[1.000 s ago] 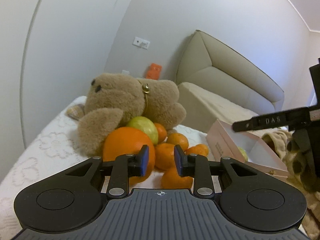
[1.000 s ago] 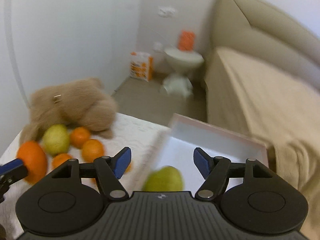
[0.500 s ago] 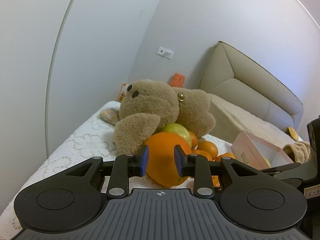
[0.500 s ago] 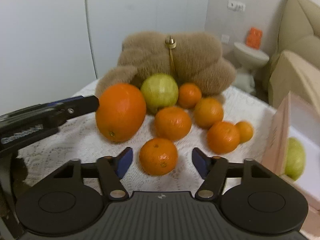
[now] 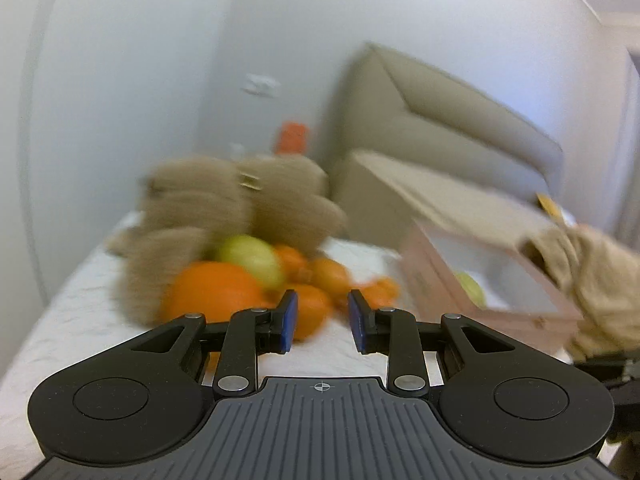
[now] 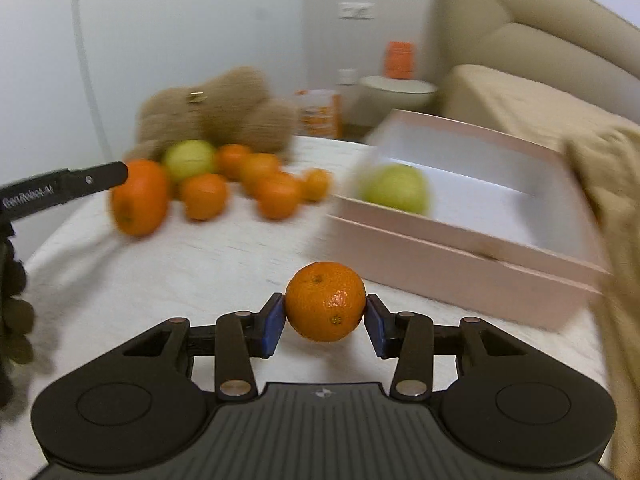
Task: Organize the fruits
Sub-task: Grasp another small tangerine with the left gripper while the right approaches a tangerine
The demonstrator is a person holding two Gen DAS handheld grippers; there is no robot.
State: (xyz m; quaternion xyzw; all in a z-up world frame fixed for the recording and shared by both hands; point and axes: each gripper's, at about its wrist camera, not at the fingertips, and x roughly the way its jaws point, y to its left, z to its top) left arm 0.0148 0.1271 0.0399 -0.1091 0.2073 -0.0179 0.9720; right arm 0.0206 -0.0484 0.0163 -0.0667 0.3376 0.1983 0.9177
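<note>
My right gripper (image 6: 325, 320) is shut on a small tangerine (image 6: 325, 300) and holds it above the white lace cloth, just in front of the pink box (image 6: 460, 248). A green fruit (image 6: 396, 188) lies inside the box. A big orange (image 6: 138, 198), a green fruit (image 6: 190, 158) and several tangerines (image 6: 276, 196) lie in a pile at the left. My left gripper (image 5: 319, 322) is open and empty, a short way in front of the pile (image 5: 216, 292); its finger (image 6: 64, 188) shows at the left of the right wrist view.
A brown teddy bear (image 6: 216, 116) lies behind the fruit pile. A beige sofa (image 6: 520, 80) stands behind the box, with a beige cloth (image 6: 608, 184) by the box's right side. A small round table (image 6: 396, 92) with an orange item stands on the floor beyond.
My right gripper has shut on the nearest tangerine, lifted it and swung right toward the pink box. My left gripper has pulled back from the big orange and turned right.
</note>
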